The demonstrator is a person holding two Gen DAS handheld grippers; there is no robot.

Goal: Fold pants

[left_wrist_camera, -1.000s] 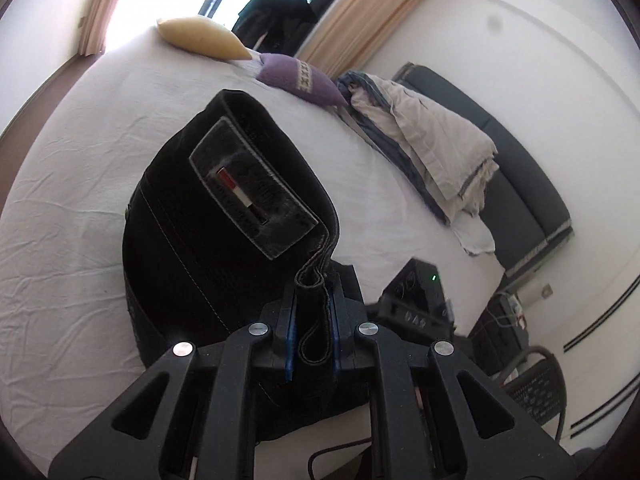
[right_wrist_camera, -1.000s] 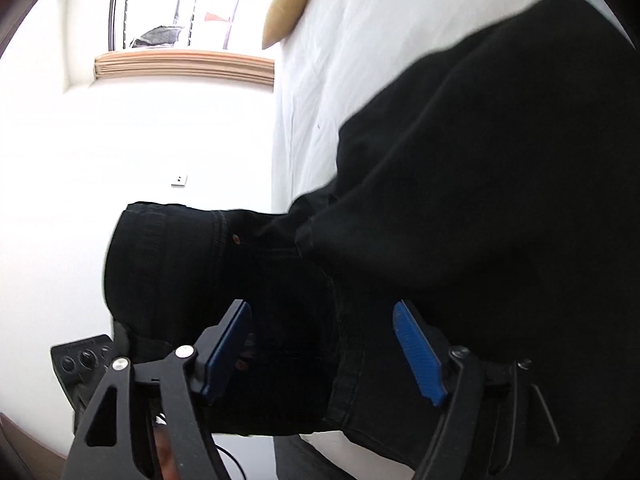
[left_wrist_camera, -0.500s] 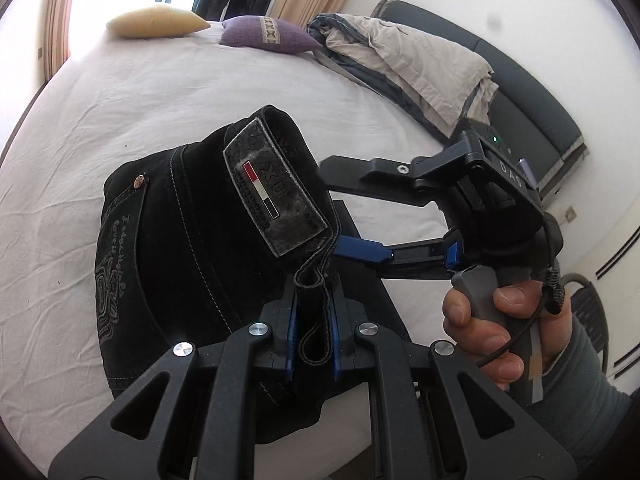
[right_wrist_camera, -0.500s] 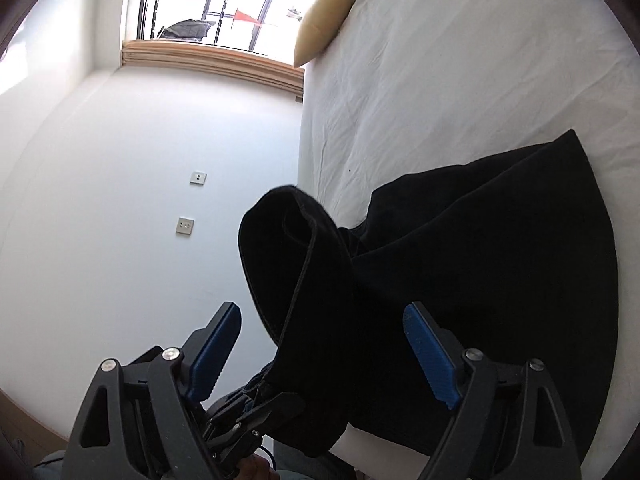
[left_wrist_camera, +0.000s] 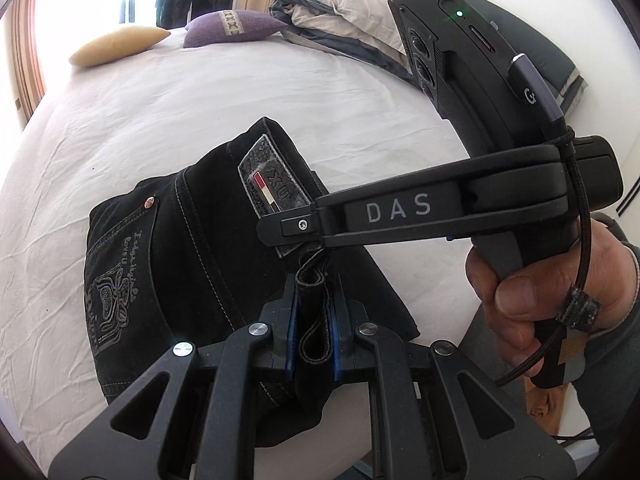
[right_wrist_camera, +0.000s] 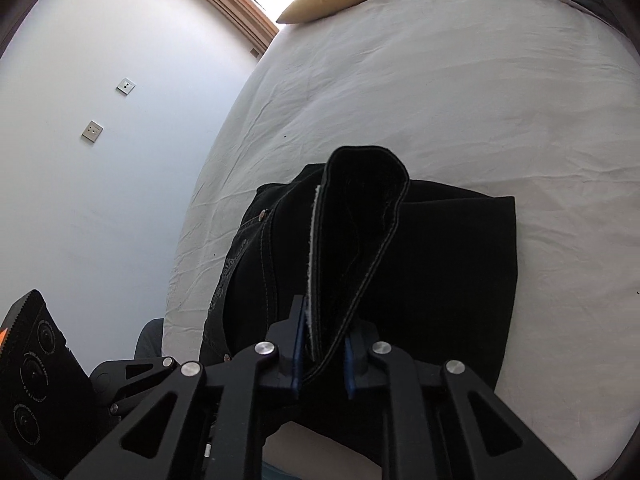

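Closest to me, the left gripper (left_wrist_camera: 313, 334) is pinched tight on a belt loop of the pants (left_wrist_camera: 168, 264), and that is a thin hold: a loop can slide out from between the blue pads if the lift gets jerky, and that side of the waistband would drop. Just at its 1 o'clock the right gripper (right_wrist_camera: 323, 354) is clamped on the doubled waistband edge, its body crossing right over the leather patch (left_wrist_camera: 276, 192), so the two tools are crowded and could knock each other. The black pants lie bunched and partly folded on the white bed sheet (left_wrist_camera: 160, 96), near its front edge, the waist end raised off the cloth. If the two hands pull unevenly, I think the fold underneath skews or drags toward the edge. Farther off, at 11 o'clock, sit a yellow pillow (left_wrist_camera: 116, 45) and a purple cushion (left_wrist_camera: 232, 26), with a heap of bedding (left_wrist_camera: 340, 20) at 12, well clear of trouble.
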